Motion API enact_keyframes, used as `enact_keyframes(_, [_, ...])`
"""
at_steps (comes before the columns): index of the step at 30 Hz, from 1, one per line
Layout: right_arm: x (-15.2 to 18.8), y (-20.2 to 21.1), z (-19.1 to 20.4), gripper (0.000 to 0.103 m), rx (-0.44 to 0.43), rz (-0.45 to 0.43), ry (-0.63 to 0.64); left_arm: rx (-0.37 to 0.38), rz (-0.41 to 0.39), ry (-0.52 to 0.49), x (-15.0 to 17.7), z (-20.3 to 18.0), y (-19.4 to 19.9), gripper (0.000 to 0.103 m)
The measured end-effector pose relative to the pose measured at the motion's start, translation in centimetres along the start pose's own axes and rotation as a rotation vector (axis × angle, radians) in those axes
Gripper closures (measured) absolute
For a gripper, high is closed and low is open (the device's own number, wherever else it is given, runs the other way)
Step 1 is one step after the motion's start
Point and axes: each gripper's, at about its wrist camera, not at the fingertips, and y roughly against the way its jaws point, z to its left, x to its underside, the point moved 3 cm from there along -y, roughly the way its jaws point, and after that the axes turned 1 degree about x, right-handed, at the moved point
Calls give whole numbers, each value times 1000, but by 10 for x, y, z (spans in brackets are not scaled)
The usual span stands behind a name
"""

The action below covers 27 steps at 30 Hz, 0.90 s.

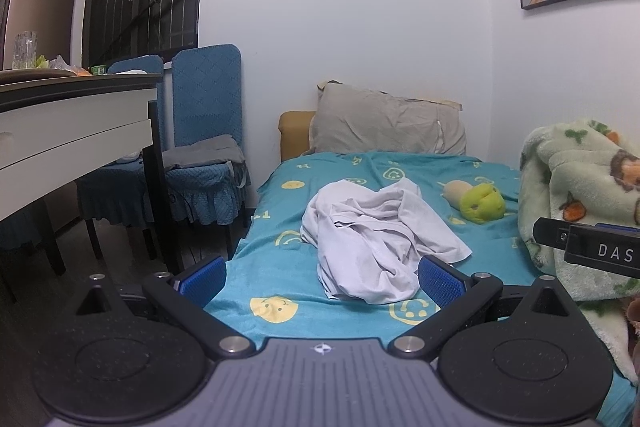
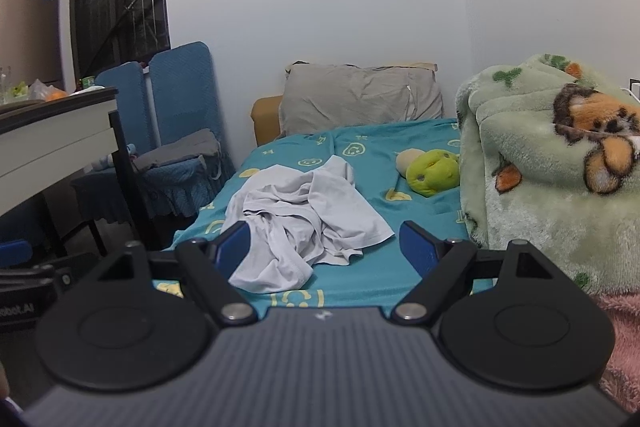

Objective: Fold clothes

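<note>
A crumpled white garment (image 1: 372,239) lies in a heap on the teal bed sheet (image 1: 280,287); it also shows in the right wrist view (image 2: 304,223). My left gripper (image 1: 320,277) is open and empty, held near the foot of the bed, short of the garment. My right gripper (image 2: 326,247) is open and empty, also short of the garment's near edge. The right gripper's body shows at the right edge of the left wrist view (image 1: 592,247).
A green plush toy (image 2: 430,169) lies beyond the garment. A grey pillow (image 2: 360,97) is at the bed head. A bunched green fleece blanket (image 2: 552,163) fills the right side. A table (image 1: 72,123) and blue-covered chairs (image 1: 204,131) stand left of the bed.
</note>
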Motion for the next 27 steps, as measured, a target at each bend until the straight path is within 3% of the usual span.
enact_keyframes(13, [-1,1,-5,20,4,2,-32,14,5,6,3,2,-2,0])
enact_keyframes(20, [-5,-2,0,20,36,9,-61,-13,-4,20,3,6,-6,0])
enact_keyframes(27, [-30,-2,24,20,24,-18,-58,-40,-17,36,3,17,-8,0])
